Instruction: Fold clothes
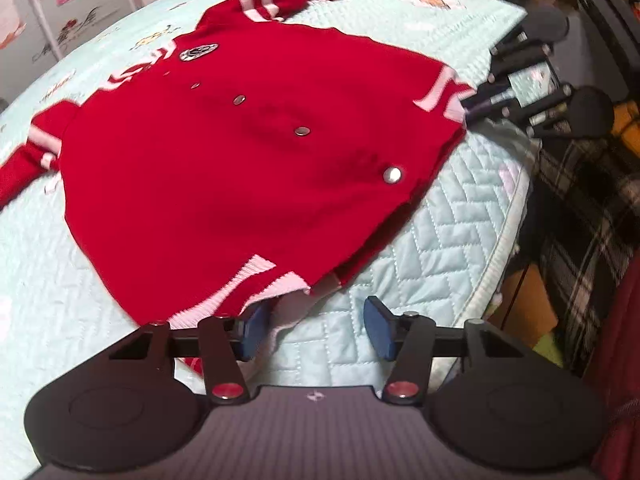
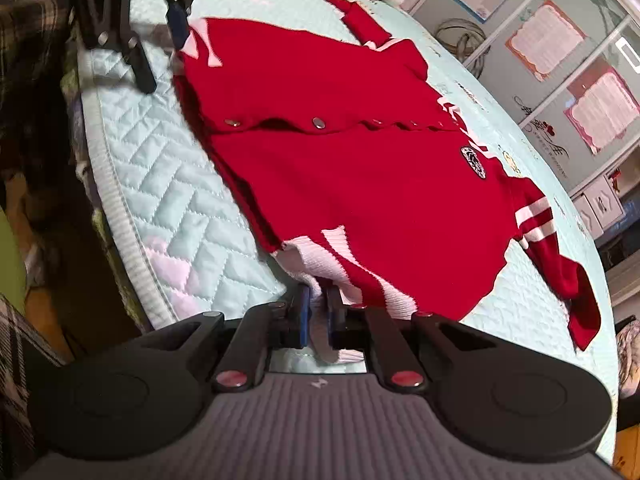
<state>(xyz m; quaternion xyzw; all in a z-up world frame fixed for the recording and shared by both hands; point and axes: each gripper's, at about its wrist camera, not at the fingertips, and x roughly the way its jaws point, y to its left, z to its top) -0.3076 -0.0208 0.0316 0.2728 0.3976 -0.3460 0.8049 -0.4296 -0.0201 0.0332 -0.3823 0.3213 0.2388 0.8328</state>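
The left hand-held gripper lies low and level, its blue pads spread wide apart, with cloth against the left pad only. The right hand-held gripper also sits low, its pads drawn nearly together and pinching a fold of white-striped hem.

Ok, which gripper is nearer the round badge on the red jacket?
Right. The right gripper clamps the jacket hem corner on the badge side of the snap row. The left gripper sits open at the opposite hem corner, across the snaps.
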